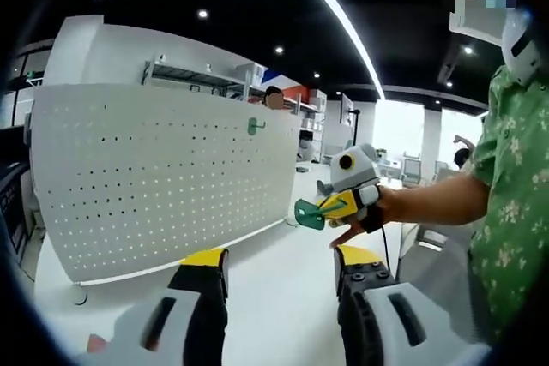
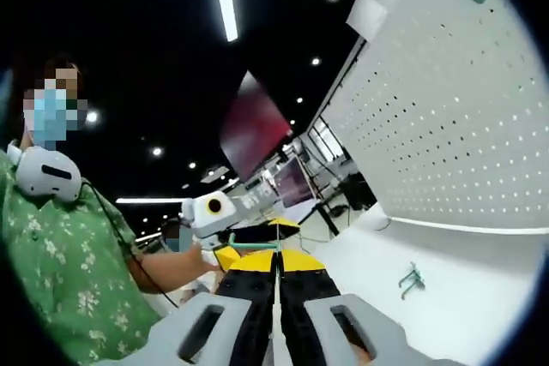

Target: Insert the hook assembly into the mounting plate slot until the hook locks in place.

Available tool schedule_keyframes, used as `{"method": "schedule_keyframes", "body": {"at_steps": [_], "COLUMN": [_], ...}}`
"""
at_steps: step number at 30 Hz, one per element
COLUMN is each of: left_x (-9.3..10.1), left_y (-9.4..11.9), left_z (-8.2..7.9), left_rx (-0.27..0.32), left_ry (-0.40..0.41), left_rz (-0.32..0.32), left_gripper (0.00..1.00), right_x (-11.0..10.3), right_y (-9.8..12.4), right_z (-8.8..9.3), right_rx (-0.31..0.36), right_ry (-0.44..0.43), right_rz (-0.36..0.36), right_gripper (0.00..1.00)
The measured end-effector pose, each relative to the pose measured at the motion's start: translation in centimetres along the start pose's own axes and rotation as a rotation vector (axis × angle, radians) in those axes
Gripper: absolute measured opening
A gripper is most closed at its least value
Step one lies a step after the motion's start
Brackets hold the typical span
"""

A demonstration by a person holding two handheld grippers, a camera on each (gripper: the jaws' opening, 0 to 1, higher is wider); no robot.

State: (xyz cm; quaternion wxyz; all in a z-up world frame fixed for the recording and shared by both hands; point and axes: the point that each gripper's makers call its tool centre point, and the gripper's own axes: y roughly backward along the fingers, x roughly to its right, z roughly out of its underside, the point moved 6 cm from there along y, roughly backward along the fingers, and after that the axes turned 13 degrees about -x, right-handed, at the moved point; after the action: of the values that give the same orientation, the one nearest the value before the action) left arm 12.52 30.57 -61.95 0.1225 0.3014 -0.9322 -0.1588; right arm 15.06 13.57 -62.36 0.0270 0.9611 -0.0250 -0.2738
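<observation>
The right gripper point(image 1: 330, 208), seen in the left gripper view, pinches a green hook point(image 1: 310, 214) in closed jaws and holds it clear of the white pegboard point(image 1: 163, 177), probably to line it up with the holes. The left gripper point(image 1: 279, 267) hangs wide open and empty. One green hook point(image 1: 256, 126) already sits high on the board; another point(image 2: 412, 279) lies on the white table point(image 2: 480, 297).

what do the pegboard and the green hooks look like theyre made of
Pegboard: likely thin sheet metal painted matte white; it is flat and evenly punched with small holes, though painted plastic cannot be ruled out.
Green hook on the board: solid green, looks like moulded plastic or coated metal; too small to tell.
Green hook held by the right gripper: same green, smooth look, probably plastic.
</observation>
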Motion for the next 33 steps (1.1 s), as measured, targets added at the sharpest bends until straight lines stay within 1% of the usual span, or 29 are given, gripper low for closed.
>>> {"method": "schedule_keyframes", "body": {"at_steps": [5,7,10,12,16,20,21,26,28,30,33], "left_x": [0.8,1.0,1.3,1.3,1.8,2.2,2.4,2.8,3.0,2.9,3.0], "left_y": [0.1,0.3,0.4,0.5,0.6,0.6,0.5,0.5,0.6,0.6,0.5], "left_z": [-0.5,-0.9,-1.4,-1.8,-2.3,-2.6,-2.7,-2.8,-3.0,-3.0,-2.8], "left_rx": [0.001,0.015,0.04,0.056,0.077,0.071,0.072,0.059,0.073,0.069,0.053], "left_ry": [0.005,0.009,0.034,0.047,0.077,0.083,0.086,0.084,0.109,0.117,0.119], "left_rz": [0.058,0.076,0.115,0.127,0.183,0.207,0.222,0.26,0.293,0.298,0.307], "left_gripper": [0.41,0.38,0.3,0.29,0.23,0.2,0.19,0.12,0.1,0.1,0.07], "right_x": [-0.7,-0.9,-1.4,-1.6,-2.0,-2.5,-2.6,-3.0,-3.1,-3.3,-3.6], "right_y": [-0.1,-0.1,-0.1,-0.1,-0.2,-0.5,-0.5,-0.7,-0.7,-0.7,-0.7], "right_z": [-0.1,-0.2,-0.3,-0.3,-0.5,-0.6,-0.6,-0.6,-0.5,-0.6,-0.6], "right_rx": [-0.004,-0.005,-0.008,-0.009,-0.01,-0.015,-0.017,-0.024,-0.029,-0.029,-0.03], "right_ry": [0.015,0.02,0.031,0.037,0.05,0.063,0.064,0.075,0.077,0.081,0.088], "right_rz": [-0.013,-0.019,-0.032,-0.037,-0.048,-0.062,-0.064,-0.083,-0.087,-0.092,-0.104], "right_gripper": [0.0,0.0,0.0,0.0,0.0,0.0,0.0,0.0,0.0,0.0,0.0]}}
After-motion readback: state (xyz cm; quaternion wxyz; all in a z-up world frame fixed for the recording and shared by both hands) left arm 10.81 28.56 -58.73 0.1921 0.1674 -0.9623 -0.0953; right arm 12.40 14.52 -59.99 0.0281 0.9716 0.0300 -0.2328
